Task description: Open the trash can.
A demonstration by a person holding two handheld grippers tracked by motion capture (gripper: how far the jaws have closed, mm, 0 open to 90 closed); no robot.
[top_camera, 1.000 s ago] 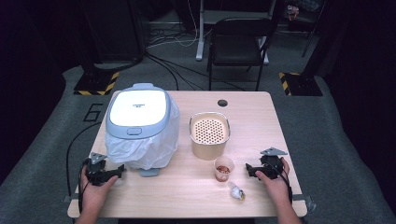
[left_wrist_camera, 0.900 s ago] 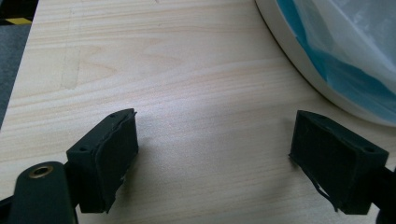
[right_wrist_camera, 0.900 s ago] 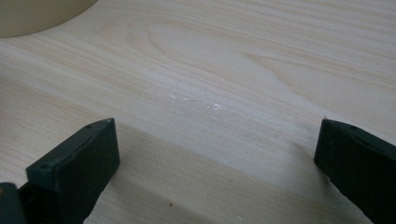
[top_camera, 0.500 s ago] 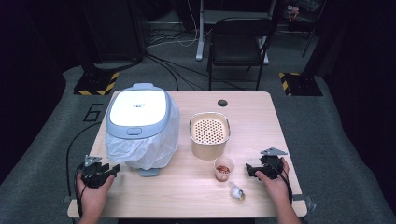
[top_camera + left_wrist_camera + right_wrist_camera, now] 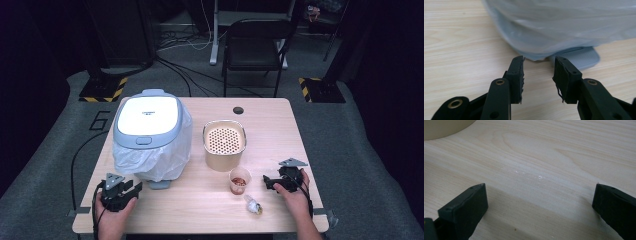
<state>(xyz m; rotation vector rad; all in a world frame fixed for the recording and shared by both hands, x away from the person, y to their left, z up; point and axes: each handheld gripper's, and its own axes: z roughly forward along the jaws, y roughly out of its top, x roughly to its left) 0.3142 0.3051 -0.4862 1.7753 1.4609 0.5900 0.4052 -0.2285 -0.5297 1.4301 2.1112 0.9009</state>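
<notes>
Your left tool (image 5: pixel 131 188), jaws just narrowed on nothing, sits near the bin (image 5: pixel 150 135) at the surface (image 5: pixel 280 130) front edge; your right tool (image 5: pixel 270 181) is spread over bare wood.

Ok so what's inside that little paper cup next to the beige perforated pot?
The small paper cup holds a reddish-brown filling heaped near its rim, too small to identify from the high view. What lies lower in the cup, and its bottom, are covered by that filling and the cup wall.

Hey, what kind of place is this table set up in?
Probably a lab or recording studio: a lone wooden table on grey carpet, cables on the floor, striped stand bases, a folding chair behind.
</notes>
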